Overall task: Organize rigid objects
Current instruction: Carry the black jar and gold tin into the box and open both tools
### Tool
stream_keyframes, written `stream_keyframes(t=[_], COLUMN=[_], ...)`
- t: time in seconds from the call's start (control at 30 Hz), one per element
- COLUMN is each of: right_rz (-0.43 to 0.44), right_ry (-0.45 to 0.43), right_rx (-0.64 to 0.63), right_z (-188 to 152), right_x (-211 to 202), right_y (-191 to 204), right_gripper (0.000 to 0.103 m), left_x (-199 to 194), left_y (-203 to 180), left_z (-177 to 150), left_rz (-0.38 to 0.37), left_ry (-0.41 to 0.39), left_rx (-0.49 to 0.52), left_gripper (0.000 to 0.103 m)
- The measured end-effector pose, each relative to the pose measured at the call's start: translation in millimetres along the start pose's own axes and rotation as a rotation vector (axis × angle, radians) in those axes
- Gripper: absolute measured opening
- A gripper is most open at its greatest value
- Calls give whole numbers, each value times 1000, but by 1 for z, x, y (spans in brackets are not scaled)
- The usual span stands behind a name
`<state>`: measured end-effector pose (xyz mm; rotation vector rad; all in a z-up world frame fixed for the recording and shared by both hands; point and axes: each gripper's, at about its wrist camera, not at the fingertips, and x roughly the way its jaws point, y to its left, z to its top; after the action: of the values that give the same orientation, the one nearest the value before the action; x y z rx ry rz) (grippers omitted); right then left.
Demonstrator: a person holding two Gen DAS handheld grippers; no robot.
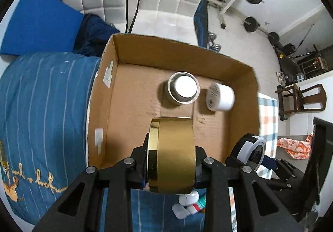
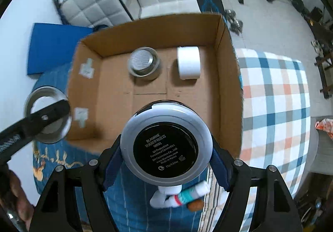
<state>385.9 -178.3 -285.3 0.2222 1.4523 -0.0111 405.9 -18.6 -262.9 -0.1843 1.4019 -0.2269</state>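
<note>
Left gripper (image 1: 171,161) was clamped on a gold round case (image 1: 172,155), held on edge over the near side of the cardboard box (image 1: 100,107). Right gripper (image 2: 166,153) was clamped on a white-and-black cosmetic compact (image 2: 166,140), label side toward the camera, also over the box's near edge.

Ahead of both claws, on the box floor near the far wall: a silver tin (image 1: 183,88) sat upright, and a white jar (image 1: 220,96) lay on its side just to the right of it, apart, not touching.

From the left wrist view, the compact (image 1: 249,153) and right gripper showed just right of the left claw. From the right wrist view, the left gripper's finger (image 2: 47,117) crossed a round metallic face at far left; probably the gold case, couldn't tell for sure.

Below and behind both claws, small white tubes (image 2: 179,196) lay on the blue striped bedding (image 1: 41,107). Plaid cover (image 2: 274,107) was right of the box.
</note>
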Motion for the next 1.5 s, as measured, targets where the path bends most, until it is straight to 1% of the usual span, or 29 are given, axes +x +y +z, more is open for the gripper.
stream_keyframes(t=[0.13,0.23,0.27,0.37,0.47,0.67,0.93,1.07,1.23,1.3,1.37,1.5], right_rz=[-32,-72,-86,-118,-134,-131,-134,-130,-137,-140,-145,-148], right_ry=[67,104,118,142,157,186,229,256,255,259,266,290], right_rx=[16,11,9,6,6,13,5,13,9,13,10,9], right_z=[25,37,41,46,49,53,56,57,63,65,67,66], right_x=[44,73,83,103,116,133,150,158,158,156,155,156], right_y=[-4,-3,-4,-5,-6,-7,-7,-10,-10,-10,-10,-9], right_gripper=[77,77,77,77,77,77,77,78,78,78,78,79], left_x=[40,70,79,99,115,133,147,155,156,155,151,136], left_y=[10,17,18,16,15,14,12,8,13,17,22,26], left_z=[28,44,49,59,65,73,77,79,85,89,91,93], left_rz=[7,28,47,89,99,139,154,153,136,139,144,146], left_ry=[72,118,130,153,180,187,206,223,231,232,227,209], left_rx=[-29,-44,-36,-18,-7,5,25,29,3,2,-8,-29], left_gripper=[26,26,26,26,26,26,26,26,26,30,39,52])
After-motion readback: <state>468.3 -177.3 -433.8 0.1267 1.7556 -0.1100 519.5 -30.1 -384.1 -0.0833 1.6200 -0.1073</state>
